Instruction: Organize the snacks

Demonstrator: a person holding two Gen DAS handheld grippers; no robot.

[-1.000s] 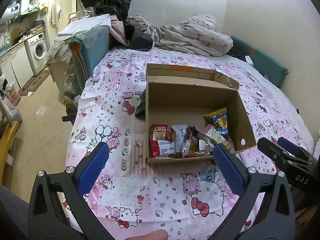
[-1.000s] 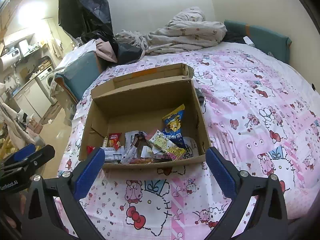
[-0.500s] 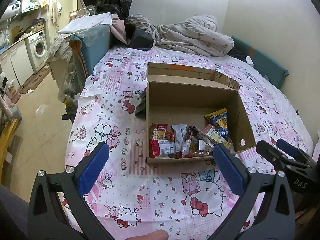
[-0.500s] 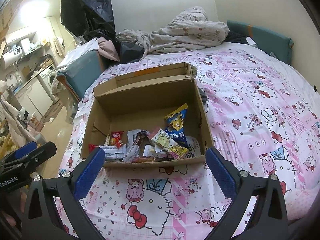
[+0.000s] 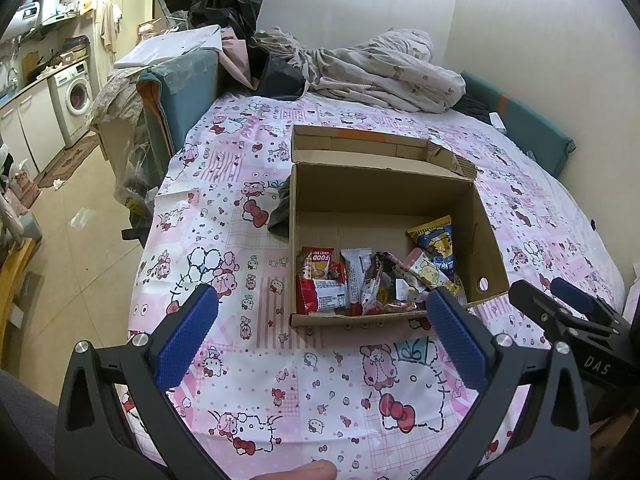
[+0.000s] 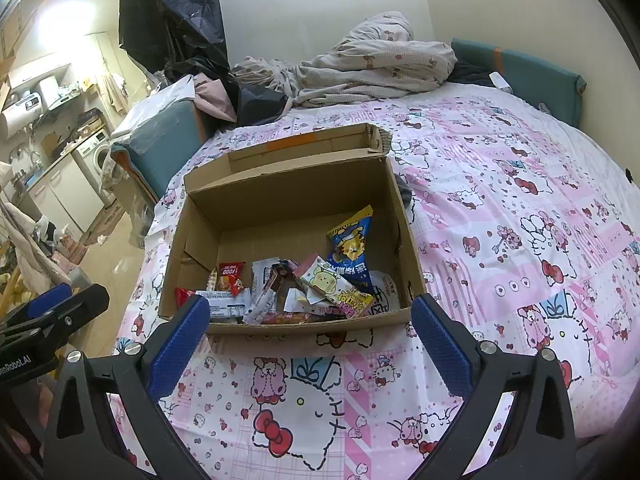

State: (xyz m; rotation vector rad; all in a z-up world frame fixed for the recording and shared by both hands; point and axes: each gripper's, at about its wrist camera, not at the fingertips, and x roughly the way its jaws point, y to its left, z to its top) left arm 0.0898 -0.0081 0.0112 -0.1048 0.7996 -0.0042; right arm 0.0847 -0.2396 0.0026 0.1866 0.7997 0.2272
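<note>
Both grippers hang above the bed with their blue-padded fingers spread wide and nothing between them. Starting from the left: the left gripper (image 5: 322, 330) is over the pink cartoon-print bedsheet (image 5: 224, 216), and far to its left the floor and a washing machine (image 5: 78, 94) are seen. Just ahead of its fingers stands the cardboard box (image 5: 384, 192), open at the top, with its flaps folded outward at the far side. The snacks (image 5: 376, 280) lie in a loose heap against the near wall of the box, so they are just in front of the tool. In this heap a red packet (image 5: 318, 266) is at the left, a white wrapper (image 5: 356, 276) is beside it, and a yellow and blue bag (image 5: 436, 246) leans near the right wall. The far half of the box floor is bare cardboard. Beyond the box a crumpled blanket (image 5: 384, 72) lies by the wall. To the right, the right gripper (image 6: 310, 334) is also just before the near wall of the box; in its view the same bag (image 6: 352, 244) stands tilted, and a pink and yellow packet (image 6: 334, 286) lies in front of it. Each gripper shows at the edge of the other's view, so they are side by side, apart from each other.
</note>
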